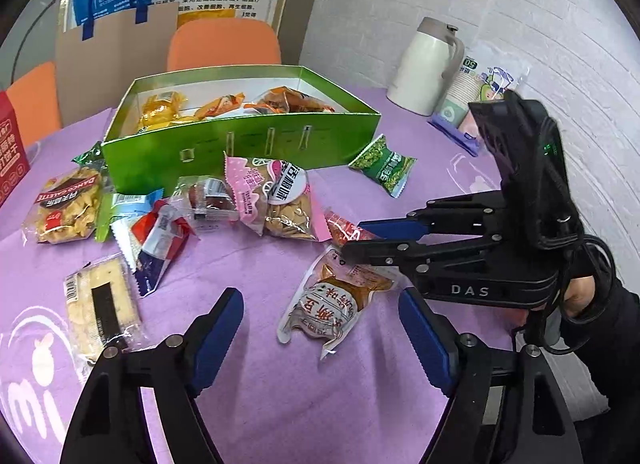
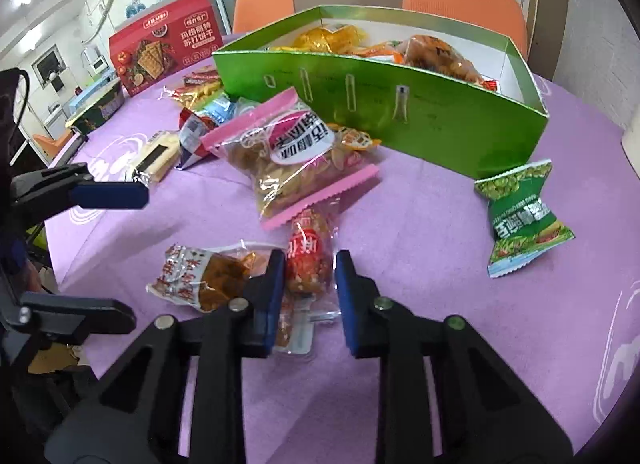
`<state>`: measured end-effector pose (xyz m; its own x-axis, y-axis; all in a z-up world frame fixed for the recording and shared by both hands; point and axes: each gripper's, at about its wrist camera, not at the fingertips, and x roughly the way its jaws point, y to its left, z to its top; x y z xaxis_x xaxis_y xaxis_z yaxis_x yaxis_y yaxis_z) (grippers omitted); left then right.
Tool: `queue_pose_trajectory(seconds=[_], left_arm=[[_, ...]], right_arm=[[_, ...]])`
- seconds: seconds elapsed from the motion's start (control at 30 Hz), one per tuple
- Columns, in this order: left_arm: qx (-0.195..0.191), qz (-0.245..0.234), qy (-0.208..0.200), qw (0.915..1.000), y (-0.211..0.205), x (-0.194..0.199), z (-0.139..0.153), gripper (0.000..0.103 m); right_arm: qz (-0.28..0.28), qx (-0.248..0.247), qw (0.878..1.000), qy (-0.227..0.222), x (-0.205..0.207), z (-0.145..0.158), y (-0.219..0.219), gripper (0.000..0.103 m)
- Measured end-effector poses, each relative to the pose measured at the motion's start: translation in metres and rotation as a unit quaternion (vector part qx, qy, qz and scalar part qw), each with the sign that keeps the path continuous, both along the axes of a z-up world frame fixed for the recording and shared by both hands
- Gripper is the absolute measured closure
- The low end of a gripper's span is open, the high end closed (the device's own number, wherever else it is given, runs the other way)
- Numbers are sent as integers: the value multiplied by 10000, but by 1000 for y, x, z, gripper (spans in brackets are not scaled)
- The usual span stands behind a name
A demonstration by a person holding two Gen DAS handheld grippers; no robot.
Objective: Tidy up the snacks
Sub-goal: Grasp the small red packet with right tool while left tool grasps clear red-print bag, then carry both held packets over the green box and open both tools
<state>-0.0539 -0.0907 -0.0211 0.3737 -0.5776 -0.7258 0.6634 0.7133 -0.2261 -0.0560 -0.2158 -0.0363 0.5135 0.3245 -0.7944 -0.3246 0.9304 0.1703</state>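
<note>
A red snack packet (image 2: 308, 264) lies on the purple tablecloth (image 2: 420, 224), and my right gripper (image 2: 310, 296) is shut on it, its blue pads (image 2: 272, 296) pressing both sides. In the left wrist view that gripper (image 1: 352, 239) comes in from the right over the red packet (image 1: 342, 230). My left gripper (image 1: 320, 340) stands open just in front of a brown tofu packet (image 1: 332, 300), not touching it. The green box (image 1: 240, 140) behind holds several yellow and orange snacks. A pink-edged bag (image 1: 276, 196) and a green pea packet (image 1: 384, 164) lie in front of it.
More packets lie at the left: a cracker pack (image 1: 102, 304), a blue-red pack (image 1: 160, 240) and a galette bag (image 1: 68, 204). A red biscuit box (image 2: 164, 44) stands far left. A white thermos (image 1: 424, 64) and paper cups (image 1: 472, 96) stand by the wall. Orange chairs (image 1: 224, 44) are behind the table.
</note>
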Motion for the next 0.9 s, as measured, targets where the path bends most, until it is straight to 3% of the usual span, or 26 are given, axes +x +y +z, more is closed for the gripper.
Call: queue_pose_trajectory(seconds=[0.2, 0.43, 0.77, 0.83, 0.9], left_arm=[[327, -252, 139, 9990, -29, 8, -17, 42], [473, -256, 117, 9985, -34, 6, -23, 43], [367, -130, 128, 9992, -27, 7, -23, 54], [265, -73, 183, 9995, -24, 6, -21, 58], [102, -50, 333, 9994, -18, 6, -17, 60]], right_arm=[[-240, -10, 9997, -67, -21, 9, -26, 78], [-303, -47, 9995, -69, -24, 6, -31, 78], [-277, -31, 9996, -49, -14, 0, -24, 73], [-266, -5, 9996, -50, -13, 0, -24, 80], [-249, 94, 9996, -7, -14, 2, -26, 80]])
